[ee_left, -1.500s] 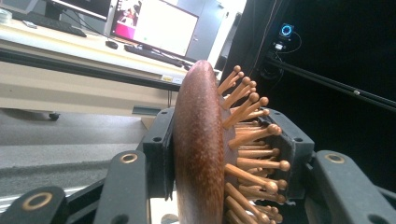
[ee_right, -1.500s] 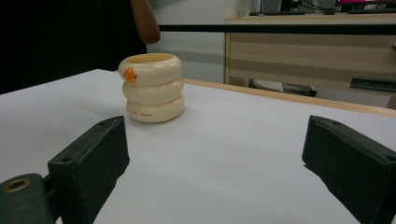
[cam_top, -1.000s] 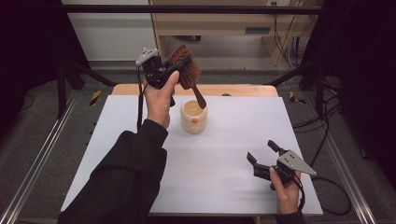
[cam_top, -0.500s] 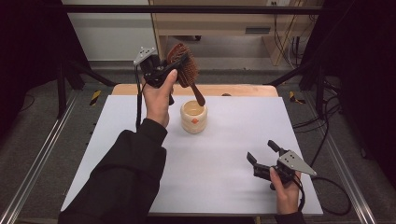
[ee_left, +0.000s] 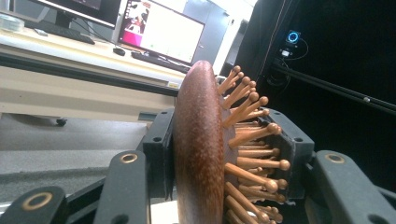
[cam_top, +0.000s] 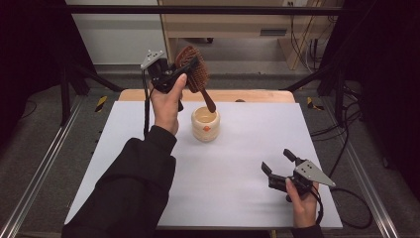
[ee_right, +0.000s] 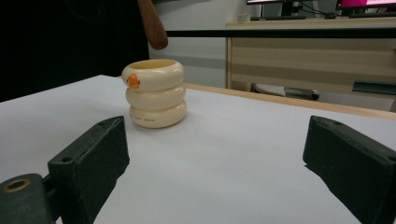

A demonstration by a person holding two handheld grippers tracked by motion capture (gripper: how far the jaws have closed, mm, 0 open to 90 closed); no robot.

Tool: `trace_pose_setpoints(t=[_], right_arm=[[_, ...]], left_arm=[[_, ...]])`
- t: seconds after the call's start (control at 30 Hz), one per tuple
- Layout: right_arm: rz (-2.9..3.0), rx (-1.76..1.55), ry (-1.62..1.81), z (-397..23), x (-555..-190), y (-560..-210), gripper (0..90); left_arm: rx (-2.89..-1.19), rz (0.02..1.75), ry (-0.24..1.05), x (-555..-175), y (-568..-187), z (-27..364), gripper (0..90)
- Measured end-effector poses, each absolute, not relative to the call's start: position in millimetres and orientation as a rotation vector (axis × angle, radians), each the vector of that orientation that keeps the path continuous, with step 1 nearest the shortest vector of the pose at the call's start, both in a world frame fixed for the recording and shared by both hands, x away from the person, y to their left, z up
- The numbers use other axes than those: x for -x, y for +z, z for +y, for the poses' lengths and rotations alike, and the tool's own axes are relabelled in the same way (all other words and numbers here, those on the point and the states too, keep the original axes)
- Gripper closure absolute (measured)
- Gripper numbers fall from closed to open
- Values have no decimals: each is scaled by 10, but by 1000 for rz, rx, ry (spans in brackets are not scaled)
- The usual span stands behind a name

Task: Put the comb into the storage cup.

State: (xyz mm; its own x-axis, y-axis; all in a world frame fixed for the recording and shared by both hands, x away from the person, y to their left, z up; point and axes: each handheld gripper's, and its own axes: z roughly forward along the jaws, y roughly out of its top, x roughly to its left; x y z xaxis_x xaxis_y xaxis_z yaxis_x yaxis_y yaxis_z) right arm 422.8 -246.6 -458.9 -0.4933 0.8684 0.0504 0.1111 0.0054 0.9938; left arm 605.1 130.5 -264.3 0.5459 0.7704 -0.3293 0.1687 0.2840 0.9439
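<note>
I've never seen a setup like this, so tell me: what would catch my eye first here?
A wooden hairbrush held up in the air, clamped in the left gripper, its handle hanging over a cream ringed cup near the table's far edge. The right gripper rests open at the near right corner of the white table.

Left gripper (cam_top: 184, 74): I've edged it a touch left and back, raised over the table's far edge.
Hairbrush (cam_top: 194, 73): went with it; clamped by the head, handle angled down.
Handle tip: seems to sit slightly higher above the cream cup (cam_top: 205, 124) than before, though the shift is small and hard to judge.
</note>
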Motion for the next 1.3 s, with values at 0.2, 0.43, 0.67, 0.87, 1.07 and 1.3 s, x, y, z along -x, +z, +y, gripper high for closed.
trace_pose_setpoints(t=[0.2,0.43,0.67,0.87,1.07,1.3], right_arm=[[1661,-1017,1549,-2459,-4229,-4593,70],[1663,-1014,1551,-2458,-4228,-4593,71],[1663,-1014,1552,-2459,-4228,-4593,70],[1665,-1012,1550,-2460,-4229,-4595,70],[1666,-1011,1550,-2458,-4230,-4596,69],[1667,-1010,1549,-2457,-4232,-4599,69]], left_arm=[[-1249,944,501,-6052,-2642,1303,499],[-1258,943,510,-6063,-2658,1296,499],[-1255,947,515,-6070,-2663,1317,500],[-1251,955,519,-6080,-2680,1333,499],[-1265,948,532,-6072,-2690,1325,499],[-1262,949,533,-6074,-2692,1327,499]])
